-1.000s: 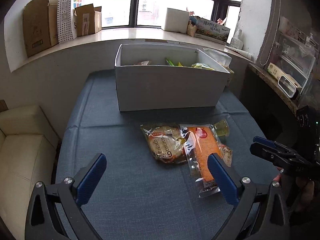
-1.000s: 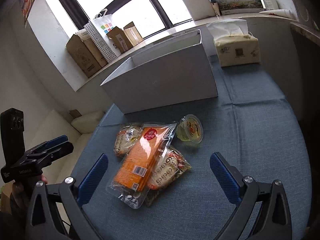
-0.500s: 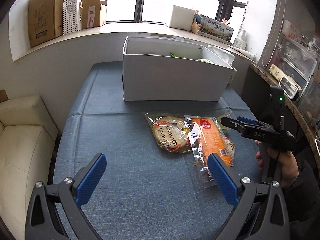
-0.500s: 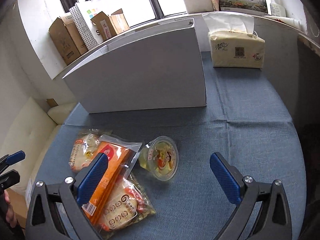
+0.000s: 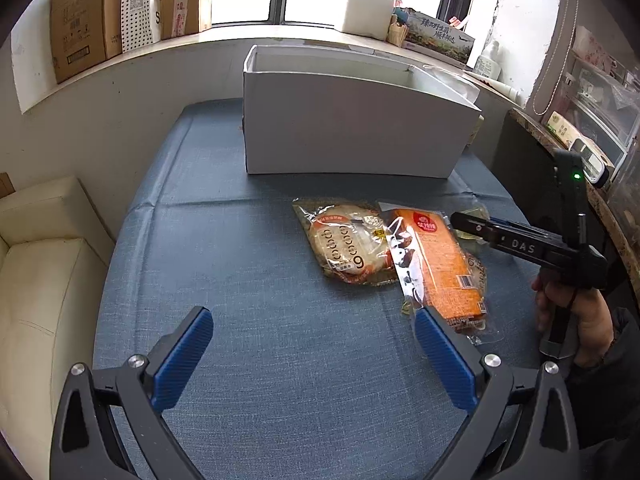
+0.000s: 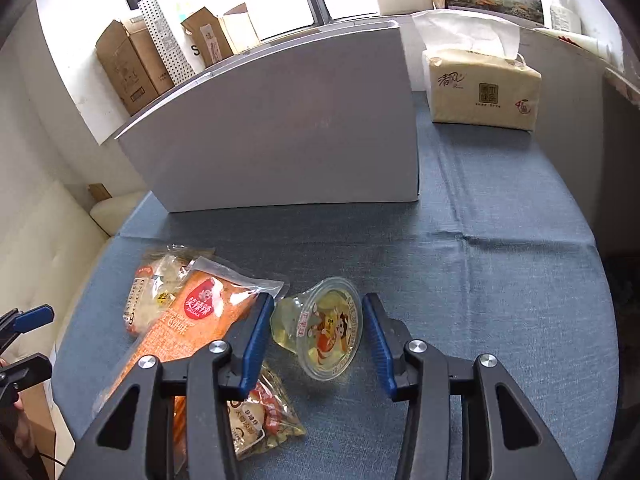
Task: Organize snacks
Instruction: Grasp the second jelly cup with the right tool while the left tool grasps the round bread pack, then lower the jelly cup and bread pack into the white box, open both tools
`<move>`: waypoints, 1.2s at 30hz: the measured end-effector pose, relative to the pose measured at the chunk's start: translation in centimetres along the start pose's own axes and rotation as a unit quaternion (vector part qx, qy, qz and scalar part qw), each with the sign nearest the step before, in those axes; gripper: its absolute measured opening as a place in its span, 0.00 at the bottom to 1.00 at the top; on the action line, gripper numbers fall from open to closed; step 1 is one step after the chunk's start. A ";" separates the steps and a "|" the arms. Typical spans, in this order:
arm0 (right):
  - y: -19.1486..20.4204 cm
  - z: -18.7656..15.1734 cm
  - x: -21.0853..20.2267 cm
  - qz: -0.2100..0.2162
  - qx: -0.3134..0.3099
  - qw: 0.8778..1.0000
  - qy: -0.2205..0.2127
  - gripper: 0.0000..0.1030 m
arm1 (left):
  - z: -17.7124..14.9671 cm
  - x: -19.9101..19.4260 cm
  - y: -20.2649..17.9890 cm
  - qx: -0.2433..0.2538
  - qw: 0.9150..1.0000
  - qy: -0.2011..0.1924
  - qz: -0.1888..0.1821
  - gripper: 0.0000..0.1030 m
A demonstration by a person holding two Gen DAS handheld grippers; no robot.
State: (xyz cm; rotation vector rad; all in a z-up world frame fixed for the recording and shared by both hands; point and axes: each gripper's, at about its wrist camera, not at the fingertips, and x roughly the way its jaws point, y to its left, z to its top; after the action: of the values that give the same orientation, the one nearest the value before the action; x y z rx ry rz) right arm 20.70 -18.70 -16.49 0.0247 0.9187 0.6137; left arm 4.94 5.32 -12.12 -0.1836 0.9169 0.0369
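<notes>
A clear jelly cup [image 6: 324, 328] lies on its side on the blue tablecloth [image 6: 500, 280]. My right gripper [image 6: 318, 304] is closing on it, and both blue pads touch its sides. To its left an orange snack packet [image 6: 200, 320] lies across a bread packet [image 6: 152, 292] and another packet [image 6: 260, 416]. The white box [image 6: 280, 128] stands behind them. In the left wrist view my left gripper [image 5: 310, 320] hangs open over bare cloth, short of the bread packet [image 5: 344, 244] and the orange packet [image 5: 444, 264]. The right gripper [image 5: 472, 224] hides most of the cup there.
A tissue pack [image 6: 480, 88] stands right of the white box [image 5: 352, 140]. Cardboard boxes [image 5: 80, 20] line the windowsill. A cream sofa [image 5: 36, 260] sits left of the table. A dark counter with clutter [image 5: 592, 128] is on the right.
The right gripper came forward and down over the jelly cup, and its jaws went from wide open to closed around it. The left gripper sank a little toward the table.
</notes>
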 end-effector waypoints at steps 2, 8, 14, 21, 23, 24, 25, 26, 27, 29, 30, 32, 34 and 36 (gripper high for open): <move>-0.3 -0.3 -1.0 0.003 0.007 1.000 -0.011 0.48 | 0.1 0.9 0.4 -0.003 1.000 0.009 0.004 1.00; -0.3 -1.4 -4.7 0.020 0.019 0.999 -0.041 0.48 | 1.4 4.8 0.5 0.024 0.998 0.044 0.025 1.00; 0.7 -2.2 -6.6 0.028 0.011 0.998 -0.055 0.48 | 2.9 8.7 -2.4 0.085 0.995 0.052 0.031 1.00; 0.1 -2.7 -6.6 0.032 0.027 0.998 -0.053 0.48 | 5.1 11.3 -4.4 0.102 0.993 0.053 0.026 1.00; 0.0 -2.8 -6.5 0.034 0.030 0.998 -0.050 0.48 | 5.6 11.8 -4.3 0.093 0.994 0.054 0.025 1.00; 0.0 -2.9 -6.6 0.034 0.032 0.998 -0.050 0.48 | 5.8 12.0 -4.0 0.083 0.995 0.057 0.022 1.00; -0.1 -3.0 -6.6 0.035 0.033 0.998 -0.050 0.48 | 5.9 12.0 -3.8 0.077 0.995 0.056 0.021 0.98; -0.1 -3.1 -6.6 0.036 0.033 0.998 -0.049 0.48 | 6.0 11.9 -3.6 0.078 0.995 0.050 0.025 0.87; -0.1 -3.2 -6.6 0.035 0.034 0.998 -0.049 0.48 | 6.0 11.6 -3.5 0.079 0.996 0.043 0.023 0.82; -0.1 -3.3 -6.6 0.038 0.037 0.997 -0.049 0.48 | 6.0 11.3 -2.7 0.071 0.997 0.043 0.013 0.75; -0.1 -3.3 -6.6 0.038 0.039 0.997 -0.050 0.48 | 6.0 11.1 -2.3 0.063 0.997 0.041 0.007 0.75; 0.0 -3.3 -6.8 0.040 0.039 0.997 -0.053 0.48 | 6.0 10.2 -1.4 0.051 0.998 0.028 -0.008 0.74; 0.2 -3.2 -6.9 0.042 0.037 0.997 -0.055 0.48 | 6.1 8.7 -0.9 0.049 0.999 0.009 -0.012 0.74; 0.5 -3.0 -7.2 0.045 0.035 0.997 -0.058 0.48 | 6.1 6.5 -0.5 0.040 0.999 -0.010 -0.031 0.74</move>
State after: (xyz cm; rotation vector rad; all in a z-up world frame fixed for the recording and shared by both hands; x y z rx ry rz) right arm 14.94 -22.60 -12.95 0.1628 0.8298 0.6572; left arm 13.73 5.58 -13.54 -0.1370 0.8906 -0.0551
